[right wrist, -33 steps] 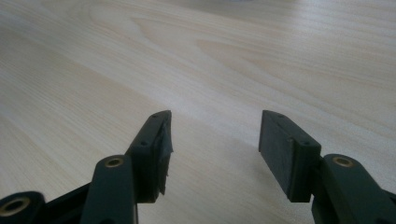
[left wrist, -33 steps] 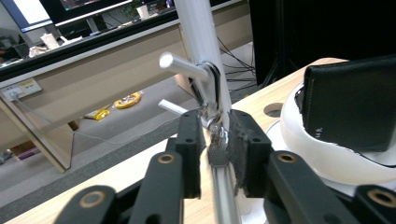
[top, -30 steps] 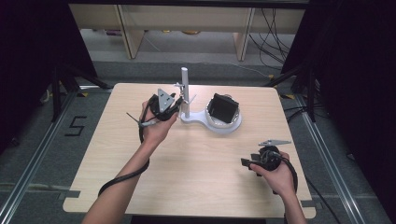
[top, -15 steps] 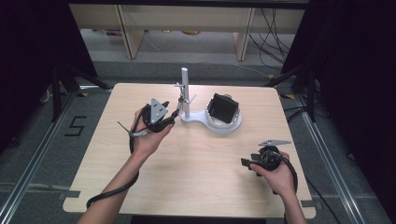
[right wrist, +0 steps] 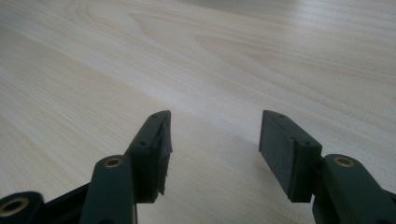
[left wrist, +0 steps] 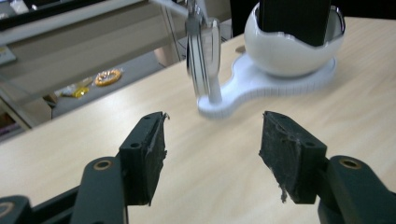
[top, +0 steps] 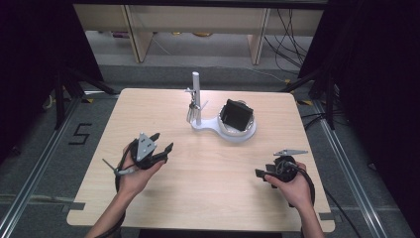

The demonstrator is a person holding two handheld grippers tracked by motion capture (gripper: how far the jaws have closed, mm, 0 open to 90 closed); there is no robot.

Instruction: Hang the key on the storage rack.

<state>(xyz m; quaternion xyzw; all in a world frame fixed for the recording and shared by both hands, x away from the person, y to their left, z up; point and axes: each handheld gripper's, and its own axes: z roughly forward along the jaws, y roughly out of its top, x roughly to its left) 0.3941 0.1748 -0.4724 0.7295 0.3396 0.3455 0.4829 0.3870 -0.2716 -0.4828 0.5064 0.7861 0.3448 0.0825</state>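
**Left tongs let go and pull back from the hanging stand**

Where a second ago the left tongs [top: 161,148] were up against the post of the white stand [top: 198,99], they now sit well back from it, near the surface's [top: 213,198] left edge and closer to the person. Their jaws have just been opening and now stand spread, with nothing between them; the left gripper view shows bare wood between the two black pads [left wrist: 149,149].

A small metal item [top: 192,110], too blurred to name, hangs from a short arm on the post. It hangs free of the tongs, which suggests it has just been released there and the hanging step is probably done.

The stand is toward the middle of the far edge. Its post is upright, so its long axis runs straight up. The hanging metal item also points downward alongside the post, just beside it. The stand's flat base [left wrist: 261,84] stretches rightward to a white cup [top: 240,130] that holds a dark boxy object [top: 236,115], tilted.

The right tongs [top: 261,174] rest near the near right corner, jaws spread and empty over bare wood [right wrist: 210,70], unmoved from a second ago.
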